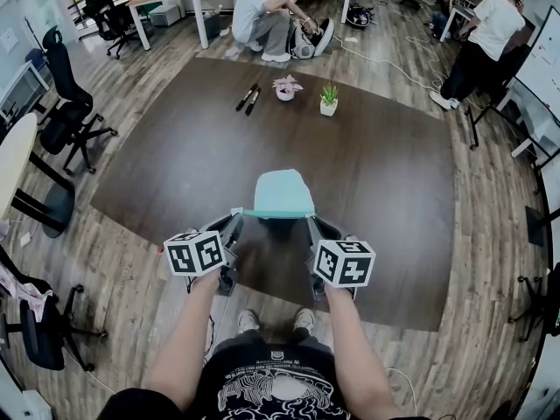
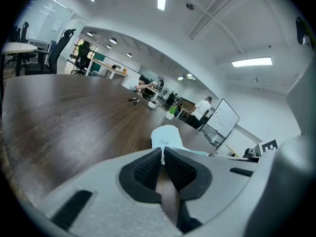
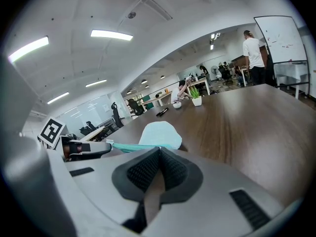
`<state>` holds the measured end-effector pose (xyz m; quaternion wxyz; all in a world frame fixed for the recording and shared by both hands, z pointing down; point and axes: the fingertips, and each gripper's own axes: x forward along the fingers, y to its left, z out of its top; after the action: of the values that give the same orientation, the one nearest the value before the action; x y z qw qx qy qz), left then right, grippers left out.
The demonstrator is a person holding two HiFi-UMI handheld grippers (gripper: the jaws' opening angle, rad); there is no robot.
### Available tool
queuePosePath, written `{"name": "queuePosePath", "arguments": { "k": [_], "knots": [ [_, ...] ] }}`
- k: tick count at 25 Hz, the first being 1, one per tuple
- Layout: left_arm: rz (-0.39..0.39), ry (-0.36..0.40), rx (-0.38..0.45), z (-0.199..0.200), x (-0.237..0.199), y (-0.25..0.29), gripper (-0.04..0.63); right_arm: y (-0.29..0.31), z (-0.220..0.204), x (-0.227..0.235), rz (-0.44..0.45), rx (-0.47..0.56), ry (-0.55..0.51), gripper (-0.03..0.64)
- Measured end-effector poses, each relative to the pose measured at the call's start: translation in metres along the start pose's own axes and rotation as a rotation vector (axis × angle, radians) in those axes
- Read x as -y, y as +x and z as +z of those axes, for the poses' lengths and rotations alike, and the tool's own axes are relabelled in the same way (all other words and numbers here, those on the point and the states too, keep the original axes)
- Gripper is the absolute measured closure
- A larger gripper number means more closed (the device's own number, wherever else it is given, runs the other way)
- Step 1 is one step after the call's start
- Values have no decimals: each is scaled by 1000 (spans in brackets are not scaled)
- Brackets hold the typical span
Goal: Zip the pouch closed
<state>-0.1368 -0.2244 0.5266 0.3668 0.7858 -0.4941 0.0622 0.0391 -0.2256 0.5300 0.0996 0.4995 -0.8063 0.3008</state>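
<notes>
A light teal pouch (image 1: 283, 191) lies on the dark brown table (image 1: 175, 164) near its front edge, its darker teal zip edge (image 1: 278, 213) facing me and stretched between both grippers. My left gripper (image 1: 236, 220) is shut on a small white tab (image 2: 162, 155) at the pouch's left corner, with the pouch (image 2: 165, 135) just beyond its tips. My right gripper (image 1: 310, 224) is shut at the zip edge's right end. In the right gripper view the pouch (image 3: 159, 134) lies just beyond the closed pads (image 3: 143, 169), and the zip band (image 3: 129, 146) runs left to the other gripper (image 3: 81, 149). Whether a slider is pinched is hidden.
At the table's far side lie two dark markers (image 1: 248, 98), a pink potted plant (image 1: 286, 87) and a green potted plant (image 1: 328, 101). Office chairs (image 1: 66, 103) stand to the left. People stand and crouch beyond the table (image 1: 267, 16).
</notes>
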Motion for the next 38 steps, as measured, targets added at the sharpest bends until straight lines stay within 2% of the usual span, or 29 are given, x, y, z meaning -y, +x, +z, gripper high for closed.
{"name": "queuePosePath", "arguments": {
  "k": [7, 19, 25, 31, 38],
  "knots": [
    [-7, 32, -63, -18, 5, 7, 572, 2, -14, 14, -60, -46, -29, 615],
    [-5, 46, -175, -50, 0, 16, 571, 7, -39, 28, -97, -139, -66, 614],
    [15, 103, -245, -64, 0, 16, 571, 7, -51, 30, -113, -186, -99, 612],
    [10, 103, -275, -74, -2, 16, 571, 6, -57, 31, -124, -202, -102, 607],
    [15, 107, -280, -78, -3, 16, 569, 7, -62, 30, -119, -215, -101, 545]
  ]
}}
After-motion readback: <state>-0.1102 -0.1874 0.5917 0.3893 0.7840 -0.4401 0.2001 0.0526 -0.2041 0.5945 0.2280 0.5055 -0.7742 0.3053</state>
